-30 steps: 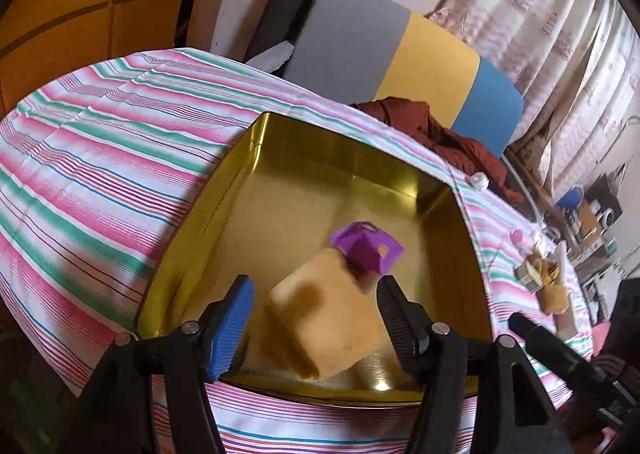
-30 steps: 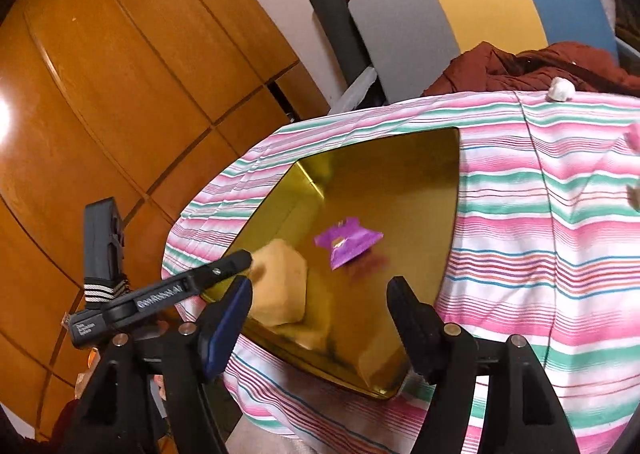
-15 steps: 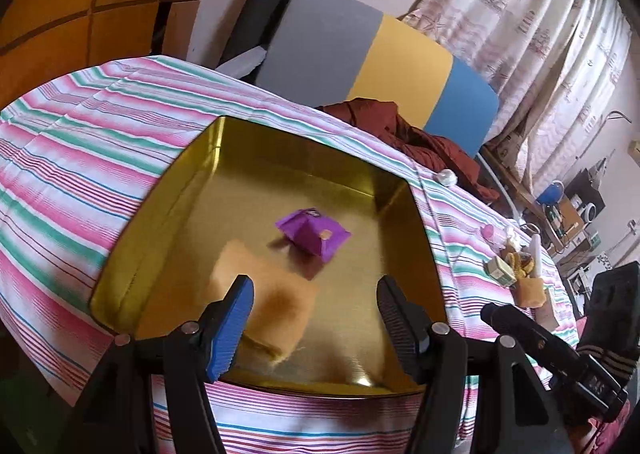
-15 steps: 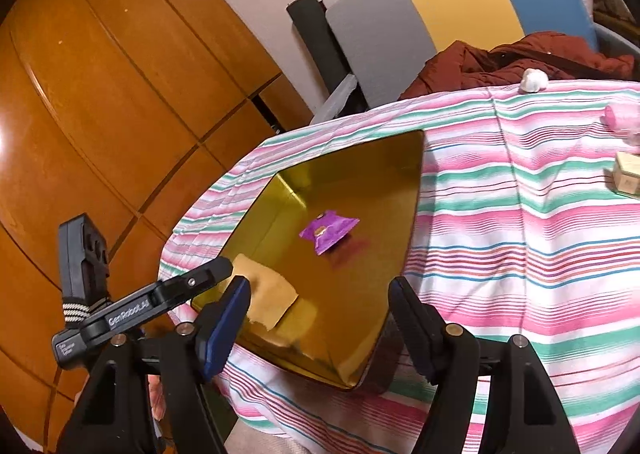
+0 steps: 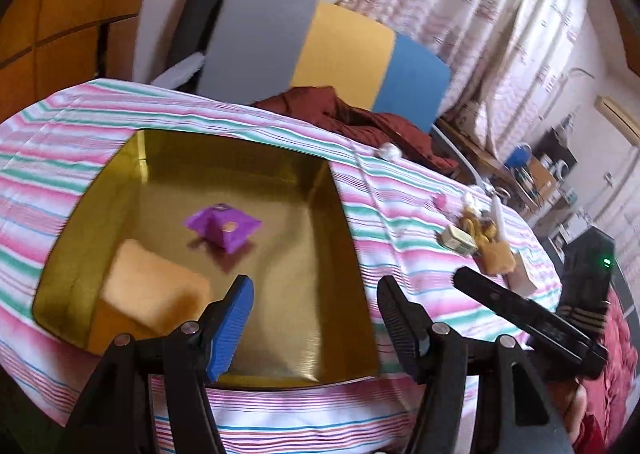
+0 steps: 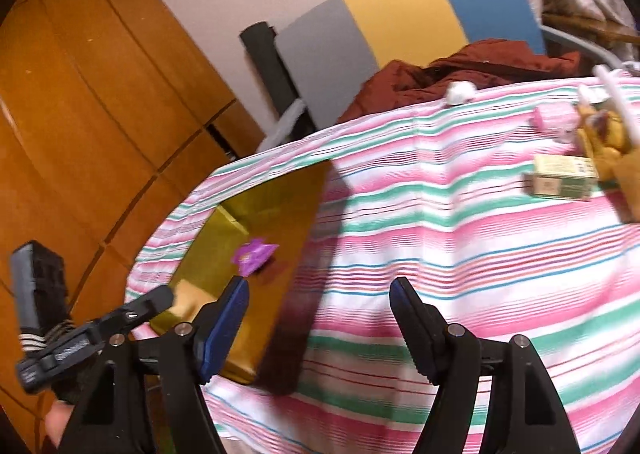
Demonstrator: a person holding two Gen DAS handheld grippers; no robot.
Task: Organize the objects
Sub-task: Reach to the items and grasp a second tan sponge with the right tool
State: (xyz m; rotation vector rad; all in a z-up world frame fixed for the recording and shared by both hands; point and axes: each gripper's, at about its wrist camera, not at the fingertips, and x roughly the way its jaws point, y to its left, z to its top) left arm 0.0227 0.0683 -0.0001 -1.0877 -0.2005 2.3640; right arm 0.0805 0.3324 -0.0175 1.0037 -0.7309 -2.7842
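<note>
A: Step in hand, as judged: the next loose item is to be fetched. The shallow gold metal tin already carries a tan sponge block and a purple foil packet, lying apart. Left claw is held wide and empty over the tin's near edge; right claw is held wide and empty over bare cloth.

B: How is it best done?

A: The small green-and-cream carton is best approached low by the right claw and taken across its narrow faces. The cluttered yellow pieces beside it should be avoided.

B: Surface and room?

A: The surface is covered by a pink, green and white striped cloth. Behind it, a grey, yellow and blue panel, patterned curtains and a maroon garment are noted.
</note>
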